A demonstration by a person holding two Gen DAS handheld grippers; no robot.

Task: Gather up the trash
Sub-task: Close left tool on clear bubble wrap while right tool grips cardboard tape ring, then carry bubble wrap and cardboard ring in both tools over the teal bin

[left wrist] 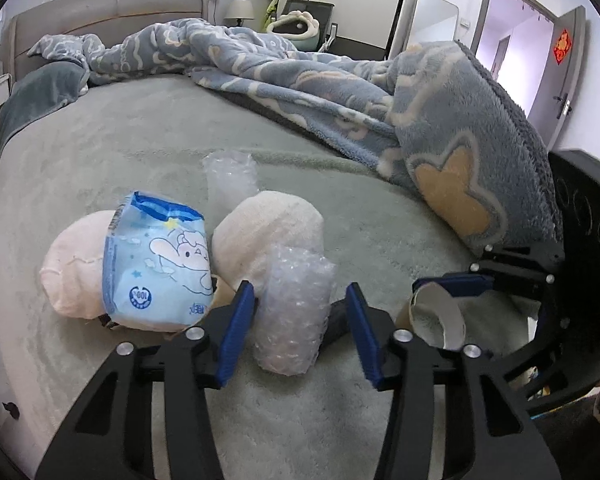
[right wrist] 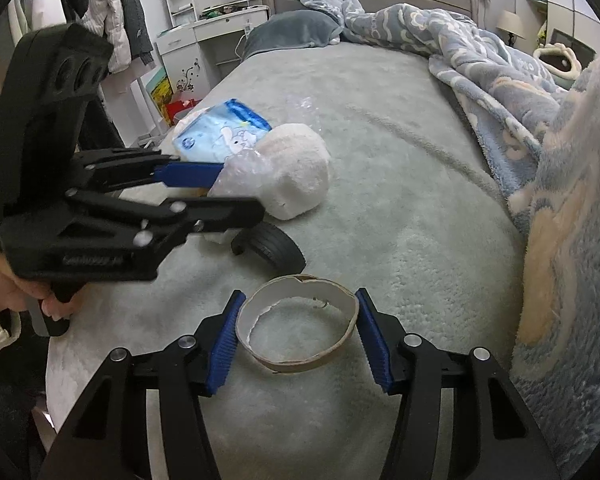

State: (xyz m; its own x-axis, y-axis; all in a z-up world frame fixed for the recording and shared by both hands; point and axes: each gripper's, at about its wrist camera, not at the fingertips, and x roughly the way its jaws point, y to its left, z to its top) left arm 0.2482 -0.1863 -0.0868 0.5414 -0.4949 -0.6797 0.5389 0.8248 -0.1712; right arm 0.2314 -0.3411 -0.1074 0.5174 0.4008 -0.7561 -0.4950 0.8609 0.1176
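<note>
On the grey-green bed, my left gripper is open with a roll of clear bubble wrap between its blue pads, touching neither clearly. My right gripper is open around a cardboard tape ring, its pads close to the ring's sides; the ring also shows in the left wrist view. A blue printed plastic bag leans on cream plush cushions. A second bubble wrap piece lies behind them. A black curved piece lies ahead of the ring.
A rumpled blue fleece blanket covers the bed's right side and hangs near the right gripper. A white dresser and hanging clothes stand left of the bed. The headboard and a bedside lamp are at the far end.
</note>
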